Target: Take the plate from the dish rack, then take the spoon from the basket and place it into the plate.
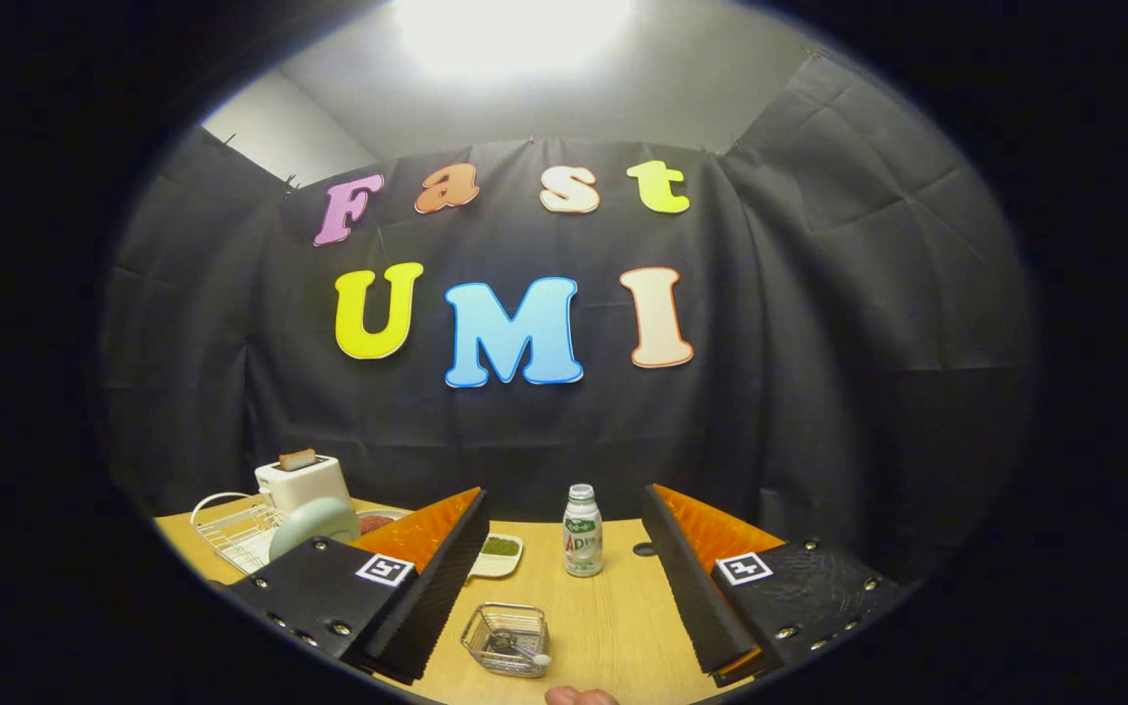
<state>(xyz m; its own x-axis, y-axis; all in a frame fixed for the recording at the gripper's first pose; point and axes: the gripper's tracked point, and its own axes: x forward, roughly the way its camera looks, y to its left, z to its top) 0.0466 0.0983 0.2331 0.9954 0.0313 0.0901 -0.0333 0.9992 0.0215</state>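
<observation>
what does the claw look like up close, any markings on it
The claw has two long wedge-shaped fingers with ribbed inner faces. Each sits on a flat dark plate with small round screws along its edge, and each plate carries a square black-and-white tag. No cables are visible.

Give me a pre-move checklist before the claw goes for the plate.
1. Claw open, holding nothing: ok.
2. Plate standing in the dish rack, beyond the left finger: ok.
3. Spoon lying in the basket, between the fingers: ok.
4. Bottle upright, apart from the rack: ok.
5. Bare table for setting the plate down: ok.
6. Plate's rim free of the rack wires: cannot tell.
</observation>
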